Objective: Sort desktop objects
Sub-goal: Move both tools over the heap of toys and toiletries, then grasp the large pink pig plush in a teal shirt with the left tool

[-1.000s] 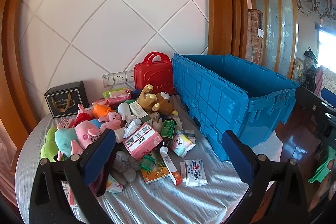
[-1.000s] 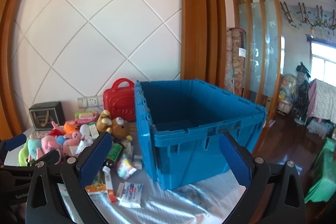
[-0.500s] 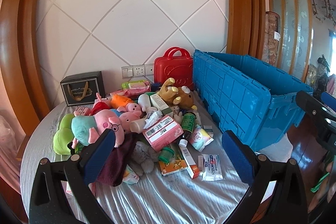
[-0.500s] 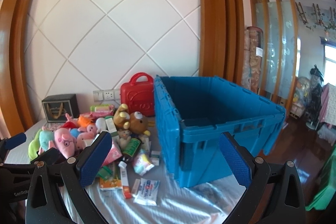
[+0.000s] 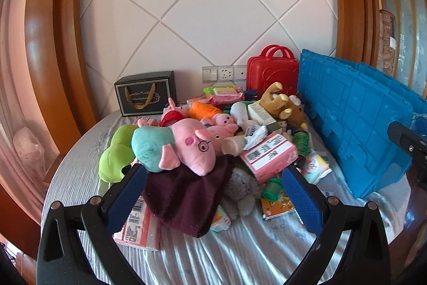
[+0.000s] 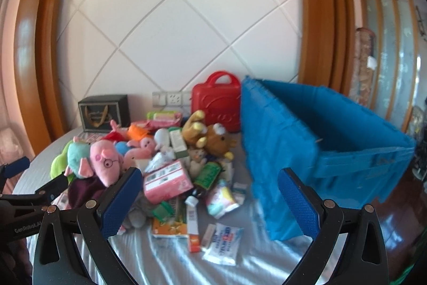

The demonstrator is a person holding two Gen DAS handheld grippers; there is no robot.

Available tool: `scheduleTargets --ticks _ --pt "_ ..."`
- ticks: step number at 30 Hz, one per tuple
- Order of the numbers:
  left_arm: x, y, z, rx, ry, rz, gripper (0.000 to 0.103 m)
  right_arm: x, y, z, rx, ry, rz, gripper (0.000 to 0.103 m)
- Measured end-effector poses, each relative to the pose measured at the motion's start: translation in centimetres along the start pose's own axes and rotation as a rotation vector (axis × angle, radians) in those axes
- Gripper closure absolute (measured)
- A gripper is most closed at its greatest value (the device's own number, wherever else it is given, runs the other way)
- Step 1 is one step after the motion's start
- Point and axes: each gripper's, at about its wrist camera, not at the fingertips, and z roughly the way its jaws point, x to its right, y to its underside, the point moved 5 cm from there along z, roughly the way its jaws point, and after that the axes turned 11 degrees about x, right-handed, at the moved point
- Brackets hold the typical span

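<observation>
A pile of toys and packets lies on the round table. In the left wrist view, a pink pig plush with glasses [image 5: 192,148] rests on a dark maroon plush [image 5: 186,199], beside a pink barcode packet [image 5: 269,156] and a brown bear [image 5: 283,103]. My left gripper [image 5: 213,202] is open and empty, its fingers either side of the maroon plush. In the right wrist view, my right gripper [image 6: 210,202] is open and empty above the packets [image 6: 221,239]. The pig plush [image 6: 105,162] lies to its left. The open blue crate [image 6: 320,140] stands to the right.
A red case [image 5: 272,68] and a black gift box [image 5: 145,92] stand at the wall behind the pile. The blue crate [image 5: 355,119] fills the table's right side. The left gripper's arm [image 6: 32,199] shows at the right wrist view's left edge.
Both grippers have swung left and moved nearer the toy pile. The crate has slid toward the right of both views. Both stay open.
</observation>
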Motion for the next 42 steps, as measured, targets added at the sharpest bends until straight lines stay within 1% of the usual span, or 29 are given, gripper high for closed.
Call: scheduleTargets --ticks 2,6,9,12,14,17,20,22,25,30,33,36,38,39,42 --pt "-1.4 0.9 2.1 -0.009 -0.02 0.01 0.0 -1.1 1.1 2.1 -0.015 -0.013 -0.005 0.0" --pt "-3.6 2.2 5.8 -0.005 -0.028 0.043 0.0 -3.3 3.0 6.7 -0.036 -0.035 -0.033 0.0" --pt "-5.7 3.1 8.7 -0.032 -0.028 0.018 0.0 -5.3 4.6 10.7 -0.077 -0.06 -0.066 0.0" --pt "-7.3 3.8 11.0 -0.044 -0.035 0.022 0.0 -7.0 6.1 13.9 -0.108 -0.087 -0.093 0.0" --pt "-8.3 4.3 12.7 -0.065 -0.051 0.021 0.0 -8.0 7.2 15.9 -0.139 -0.123 -0.107 0.0" --pt "-9.0 5.0 14.6 -0.088 -0.051 -0.003 0.0 -9.0 9.0 18.1 -0.19 -0.156 -0.131 0.0" --pt "-9.2 5.7 16.2 -0.105 -0.062 -0.01 0.0 -9.5 10.8 20.5 -0.237 -0.169 -0.163 0.0" --pt "-9.3 6.2 17.1 -0.12 -0.071 -0.011 0.0 -9.5 11.4 21.9 -0.244 -0.166 -0.177 0.0" --pt "-9.3 6.6 18.4 -0.131 -0.067 -0.017 0.0 -9.3 12.4 23.9 -0.297 -0.181 -0.182 0.0" --pt "-9.0 6.8 19.3 -0.138 -0.065 -0.014 0.0 -9.1 13.0 24.9 -0.307 -0.193 -0.194 0.0" --pt "-9.1 7.0 19.9 -0.146 -0.054 -0.032 0.0 -9.5 13.6 25.0 -0.301 -0.184 -0.242 0.0" --pt "-9.1 6.9 20.6 -0.147 -0.058 -0.023 0.0 -10.0 14.0 25.5 -0.297 -0.191 -0.265 0.0" --pt "-9.1 6.8 20.8 -0.143 -0.052 -0.02 0.0 -10.6 14.1 26.3 -0.313 -0.2 -0.284 0.0" --pt "-9.2 6.7 20.8 -0.141 -0.05 -0.019 0.0 -10.7 14.0 26.5 -0.316 -0.201 -0.285 0.0" --pt "-9.3 6.7 20.8 -0.139 -0.036 -0.021 0.0 -10.1 14.1 26.6 -0.343 -0.217 -0.23 0.0"
